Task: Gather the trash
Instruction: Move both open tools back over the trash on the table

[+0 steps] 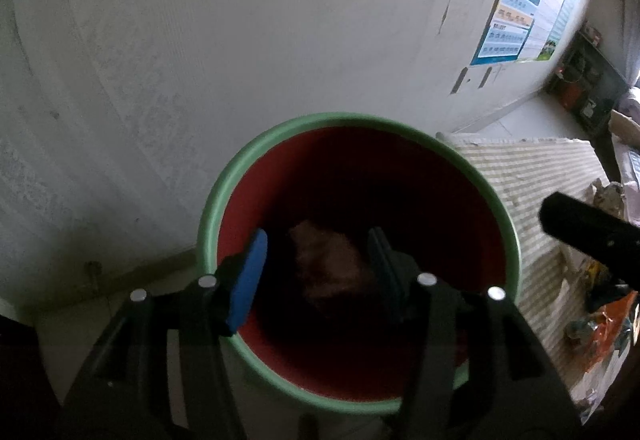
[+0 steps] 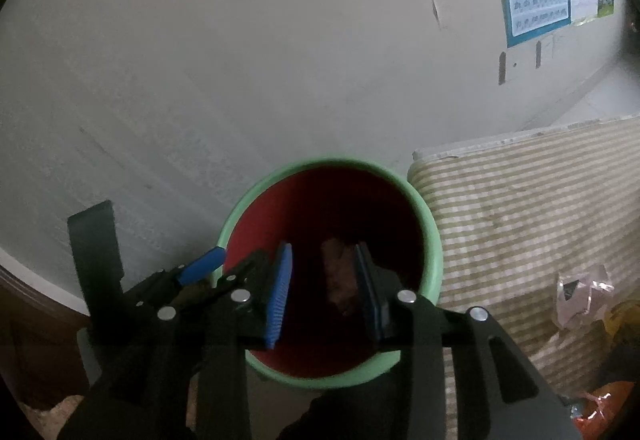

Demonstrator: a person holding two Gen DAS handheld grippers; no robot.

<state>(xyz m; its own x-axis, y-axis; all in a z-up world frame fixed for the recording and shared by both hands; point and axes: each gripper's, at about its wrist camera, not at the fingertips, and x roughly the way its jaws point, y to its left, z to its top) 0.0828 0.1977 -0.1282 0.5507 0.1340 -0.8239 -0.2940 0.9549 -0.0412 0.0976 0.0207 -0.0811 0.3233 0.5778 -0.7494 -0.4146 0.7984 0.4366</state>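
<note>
A green-rimmed bin [image 1: 224, 183] with a red liner stands by the white wall; it also shows in the right wrist view [image 2: 434, 240]. A crumpled brownish piece of trash [image 1: 330, 264] lies inside it, also in the right wrist view [image 2: 338, 276]. My left gripper [image 1: 318, 272] is open and empty over the bin mouth. My right gripper [image 2: 324, 288] is open and empty over the same bin. The left gripper's blue fingertip [image 2: 202, 266] shows at the bin's left rim.
A striped cloth-covered table [image 2: 520, 207] stands right of the bin, with a clear crumpled wrapper [image 2: 580, 292] and an orange packet [image 1: 608, 328] on it. Posters [image 1: 516, 19] hang on the wall. The right gripper's black body [image 1: 588, 232] juts in at right.
</note>
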